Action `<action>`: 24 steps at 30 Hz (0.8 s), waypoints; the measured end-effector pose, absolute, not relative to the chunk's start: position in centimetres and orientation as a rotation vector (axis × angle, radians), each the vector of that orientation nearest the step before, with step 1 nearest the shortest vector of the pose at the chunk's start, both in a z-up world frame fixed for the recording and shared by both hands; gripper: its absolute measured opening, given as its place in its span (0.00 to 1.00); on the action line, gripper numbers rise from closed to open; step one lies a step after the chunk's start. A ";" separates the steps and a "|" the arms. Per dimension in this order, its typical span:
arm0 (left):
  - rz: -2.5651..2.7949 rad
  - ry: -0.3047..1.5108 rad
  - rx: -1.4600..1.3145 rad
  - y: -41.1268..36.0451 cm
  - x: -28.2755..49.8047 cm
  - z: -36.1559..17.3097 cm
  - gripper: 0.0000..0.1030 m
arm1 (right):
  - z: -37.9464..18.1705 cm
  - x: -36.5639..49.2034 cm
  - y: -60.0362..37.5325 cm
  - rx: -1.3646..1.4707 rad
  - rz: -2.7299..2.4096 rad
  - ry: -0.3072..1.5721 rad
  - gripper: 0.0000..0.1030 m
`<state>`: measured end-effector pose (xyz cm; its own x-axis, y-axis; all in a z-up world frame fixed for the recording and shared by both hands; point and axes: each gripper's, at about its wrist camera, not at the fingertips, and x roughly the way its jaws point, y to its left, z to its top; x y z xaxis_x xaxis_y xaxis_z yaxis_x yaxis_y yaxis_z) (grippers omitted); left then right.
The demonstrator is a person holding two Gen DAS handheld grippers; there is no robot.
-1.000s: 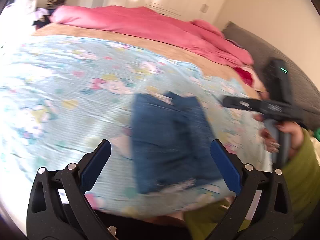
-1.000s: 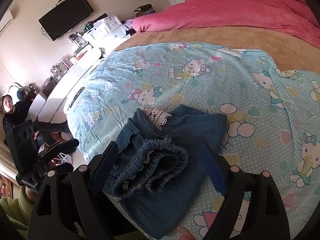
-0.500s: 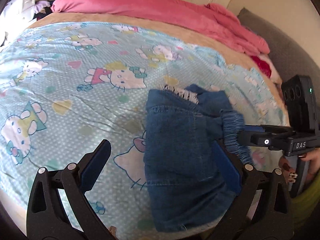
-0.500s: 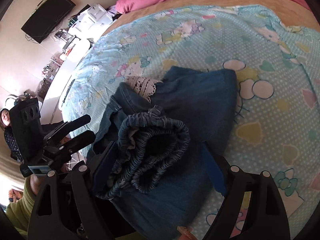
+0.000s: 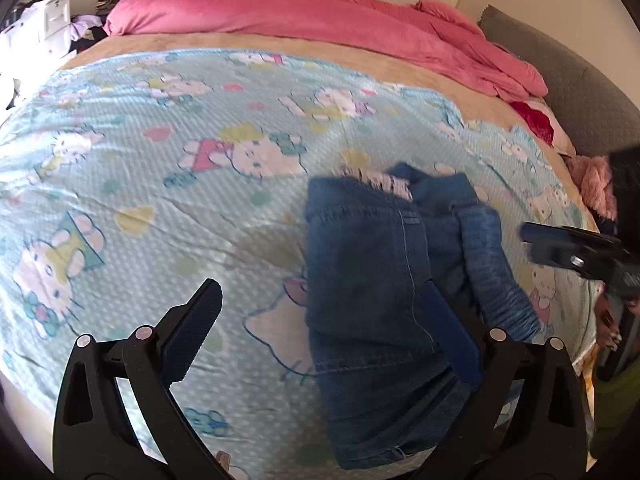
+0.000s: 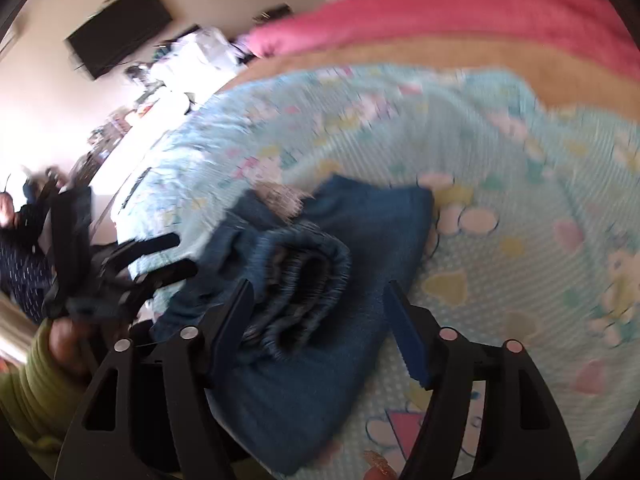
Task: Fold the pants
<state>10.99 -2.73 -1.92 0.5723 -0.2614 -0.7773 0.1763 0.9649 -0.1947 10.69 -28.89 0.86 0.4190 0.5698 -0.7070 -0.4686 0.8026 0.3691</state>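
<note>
The left tool stands spread wide over the near edge of the bed, its right pad over the folded pants, pinching nothing. The right tool is closing, with the bunched waistband between its pads; blur hides whether the pads touch the cloth yet. The pants lie folded on the blue cartoon-cat sheet near the bed's front edge, a strip of white lace showing at their far end. Their near hem is cut off behind the left tool's frame. Beyond lie a tan blanket and a pink duvet. No writing is legible; the right view is smeared throughout.
</note>
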 end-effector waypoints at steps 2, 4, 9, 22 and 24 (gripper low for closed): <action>-0.241 0.917 -0.097 -2.0 11.6 -1.2 0.91 | 3.0 7.8 -28.0 0.016 0.731 0.848 0.65; -0.233 0.921 -0.106 -1.5 12.4 -0.7 0.86 | 4.0 5.1 -25.9 -0.112 0.813 0.796 0.65; -0.302 0.966 -0.107 -2.6 14.0 -0.7 0.56 | 2.7 1.6 -19.8 -0.348 0.988 0.757 0.59; -0.321 1.039 -0.014 -6.0 14.9 -3.7 0.56 | -2.5 1.9 -14.7 -0.595 1.098 0.889 0.04; -0.324 1.033 -0.008 -6.2 15.1 -3.8 0.57 | -3.1 2.4 -15.4 -0.553 1.081 0.912 0.04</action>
<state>15.05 -6.16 -3.81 0.4693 -0.2681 -0.8414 0.2607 0.9524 -0.1581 2.39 -15.38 -3.08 0.1784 0.5037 -0.8452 -0.9180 0.3943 0.0412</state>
